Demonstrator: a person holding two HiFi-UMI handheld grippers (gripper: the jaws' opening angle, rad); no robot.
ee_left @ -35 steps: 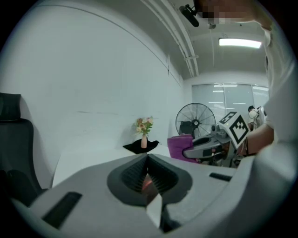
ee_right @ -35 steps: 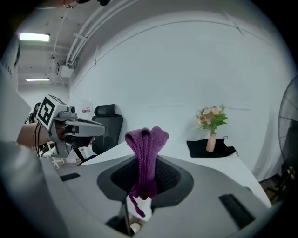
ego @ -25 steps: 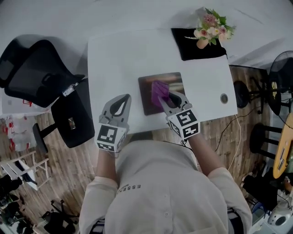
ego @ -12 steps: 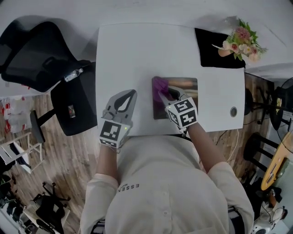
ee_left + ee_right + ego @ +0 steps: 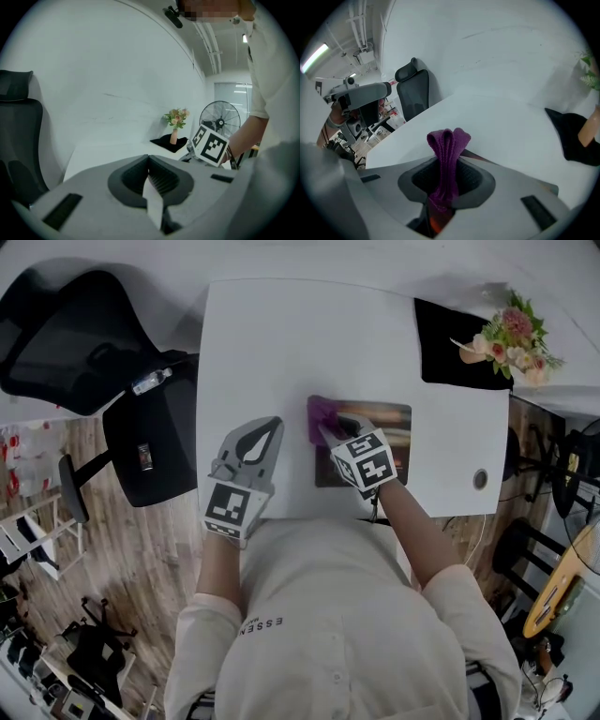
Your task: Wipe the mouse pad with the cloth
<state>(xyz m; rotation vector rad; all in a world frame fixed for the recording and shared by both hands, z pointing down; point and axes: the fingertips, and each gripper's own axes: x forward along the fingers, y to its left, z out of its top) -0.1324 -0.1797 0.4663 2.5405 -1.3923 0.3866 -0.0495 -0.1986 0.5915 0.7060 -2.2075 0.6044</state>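
Note:
A dark rectangular mouse pad (image 5: 389, 418) lies on the white table (image 5: 281, 343), near its front edge. My right gripper (image 5: 323, 430) is shut on a folded purple cloth (image 5: 322, 415) (image 5: 447, 154), which rests at the pad's far left corner. In the right gripper view the cloth stands up between the jaws, and the pad is mostly hidden behind them. My left gripper (image 5: 264, 431) (image 5: 149, 174) hovers over bare table to the left of the pad, jaws closed together with nothing in them.
A black cloth (image 5: 455, 338) with a small vase of flowers (image 5: 511, 334) sits at the table's far right corner. A round cable hole (image 5: 481, 479) is right of the pad. A black office chair (image 5: 84, 343) stands left of the table, a fan (image 5: 220, 123) to the right.
My right gripper has slid the purple cloth leftwards across the pad, from near its middle to its left edge. The left gripper has stayed in place relative to the table.

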